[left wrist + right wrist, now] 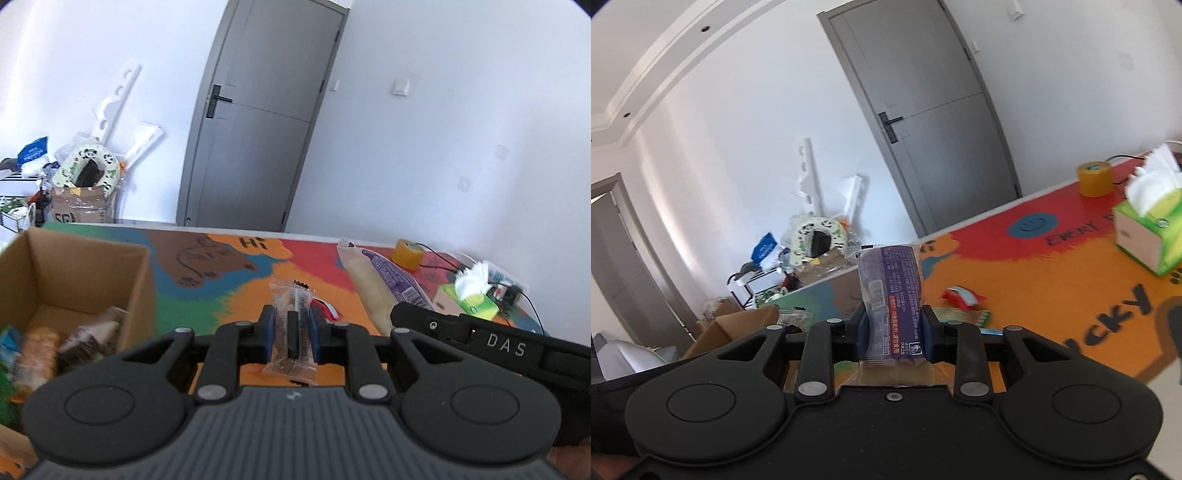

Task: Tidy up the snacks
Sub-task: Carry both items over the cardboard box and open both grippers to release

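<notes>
With the left gripper (291, 325) clamping a clear snack (293, 328) and the right gripper (892, 325) a purple bag (892, 295), either slippery wrapper could slide free short of the box (74, 266) at left.

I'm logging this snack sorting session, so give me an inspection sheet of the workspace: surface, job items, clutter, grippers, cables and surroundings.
Surface: table covered by a colourful cartoon mat.
Job's things: clear-wrapped snack bar in the left gripper; purple-printed bread bag in the right gripper; cardboard box at the left, open, snacks inside; red packet and green packet lying on the mat.
Clutter: tissue box, yellow tape roll.
Grippers: both shut on their items.
Cables: black cable running behind the tape roll.
Surroundings: grey door closed; piled boxes and bags by the wall.
</notes>
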Demonstrator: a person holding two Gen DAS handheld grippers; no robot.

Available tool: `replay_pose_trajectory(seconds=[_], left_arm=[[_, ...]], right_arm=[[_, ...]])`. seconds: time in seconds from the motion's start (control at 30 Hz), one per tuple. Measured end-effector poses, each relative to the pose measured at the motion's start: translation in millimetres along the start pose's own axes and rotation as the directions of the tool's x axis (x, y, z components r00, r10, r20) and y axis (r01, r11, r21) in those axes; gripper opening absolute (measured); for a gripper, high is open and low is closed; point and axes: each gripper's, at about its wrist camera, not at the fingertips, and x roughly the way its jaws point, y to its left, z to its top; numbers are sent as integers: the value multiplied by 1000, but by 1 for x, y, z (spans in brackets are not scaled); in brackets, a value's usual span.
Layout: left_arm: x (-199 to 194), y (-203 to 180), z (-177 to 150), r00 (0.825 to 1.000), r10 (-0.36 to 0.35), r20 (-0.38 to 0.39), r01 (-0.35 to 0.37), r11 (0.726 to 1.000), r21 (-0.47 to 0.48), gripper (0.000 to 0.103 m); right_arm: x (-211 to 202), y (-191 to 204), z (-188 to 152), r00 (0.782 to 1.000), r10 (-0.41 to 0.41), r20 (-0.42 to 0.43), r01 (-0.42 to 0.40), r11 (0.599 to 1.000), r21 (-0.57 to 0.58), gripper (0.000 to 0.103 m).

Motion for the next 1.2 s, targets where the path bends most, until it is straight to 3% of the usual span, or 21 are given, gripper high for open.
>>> replay_pose_trajectory(seconds=[0.47, 0.9, 1.2], left_arm=[[-20, 60, 20, 998, 46, 47, -43, 998, -54, 18], [-30, 124, 25, 992, 116, 51, -109, 986, -128, 18], [-31, 149, 21, 995, 89, 34, -82, 982, -170, 18]], right_arm=[[25, 60, 2, 998, 64, 2, -64, 997, -50, 29], [52, 112, -7, 991, 125, -45, -129, 987, -97, 29], [69, 142, -19, 986, 138, -93, -149, 981, -127, 29]])
